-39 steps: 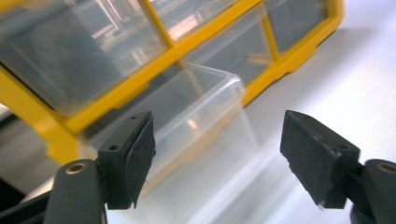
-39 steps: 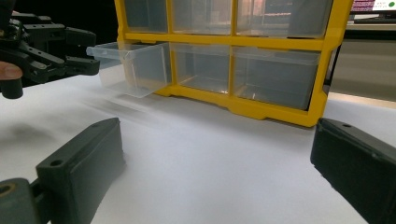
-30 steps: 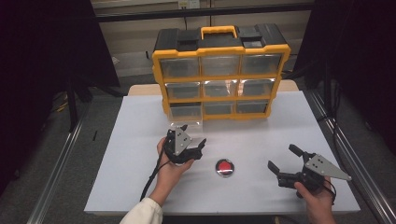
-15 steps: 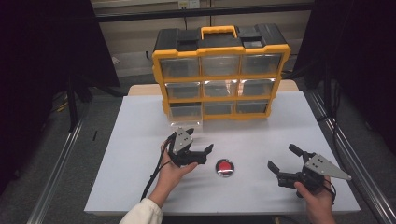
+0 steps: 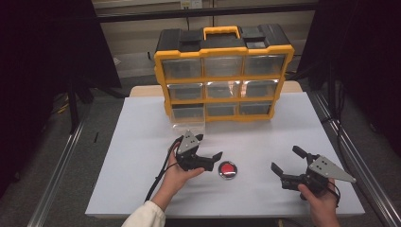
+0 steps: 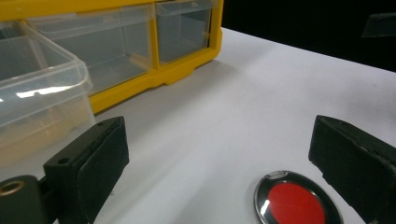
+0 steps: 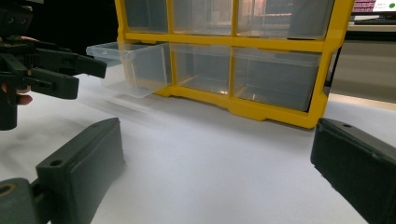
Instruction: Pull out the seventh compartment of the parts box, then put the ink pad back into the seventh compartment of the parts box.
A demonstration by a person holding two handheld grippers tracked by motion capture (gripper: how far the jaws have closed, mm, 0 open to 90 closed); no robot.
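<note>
A small round red disc (image 5: 228, 169) with a chrome rim lies flat on the white table (image 5: 142, 142), in front of the centre. My left gripper (image 5: 208, 146) is just left of it and points toward it. It is open, its jaws have just been opening, and nothing is between them. In the left gripper view the disc (image 6: 292, 203) lies on the table close to the right jaw. My right gripper (image 5: 285, 158) rests open and empty at the front right, well apart from the disc.
A yellow and black organizer (image 5: 222, 71) with clear drawers stands at the back of the table. Its bottom-left drawer (image 5: 188, 118) is pulled out toward the left gripper and looks empty (image 7: 130, 67). Metal rails run along both sides of the table.
The left gripper has swung from facing the organizer round to the right, toward the red disc, and its jaws stand wider. The right gripper has stayed still.
</note>
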